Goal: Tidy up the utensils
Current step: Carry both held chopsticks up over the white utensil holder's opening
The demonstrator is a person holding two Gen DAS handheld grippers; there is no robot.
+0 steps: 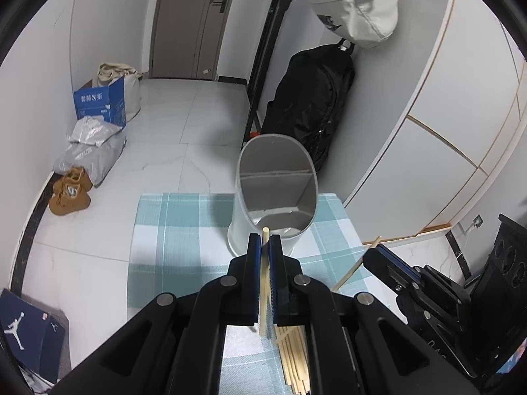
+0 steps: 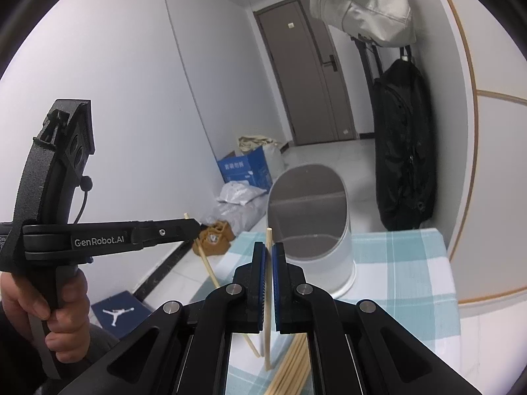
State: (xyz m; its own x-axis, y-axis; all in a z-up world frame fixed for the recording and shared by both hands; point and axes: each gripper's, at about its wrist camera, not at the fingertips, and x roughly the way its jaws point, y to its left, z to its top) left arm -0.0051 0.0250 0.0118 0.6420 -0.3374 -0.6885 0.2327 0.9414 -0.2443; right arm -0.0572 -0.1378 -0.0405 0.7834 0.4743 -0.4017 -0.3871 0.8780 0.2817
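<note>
1. The left gripper [image 1: 265, 242] was clamped on one chopstick [image 1: 264, 283], its tip poking up past the jaws.
2. The right gripper [image 2: 268, 250] pinched its own stick [image 2: 268, 296], jaws closed tight on it.
3. The holder [image 1: 275, 194] stood upright on the checked cloth [image 1: 184, 230], just beyond both tips, its divided inside bare.
4. A loose bundle [image 1: 294, 362] of sticks lay on the cloth below the grippers.
5. A hand [image 2: 49, 309] gripped the left tool's handle.

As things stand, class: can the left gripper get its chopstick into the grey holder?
Probably yes. The left gripper, shut on one chopstick, faces the open holder, with only bare checked cloth between them; the right gripper is off to one side.
</note>
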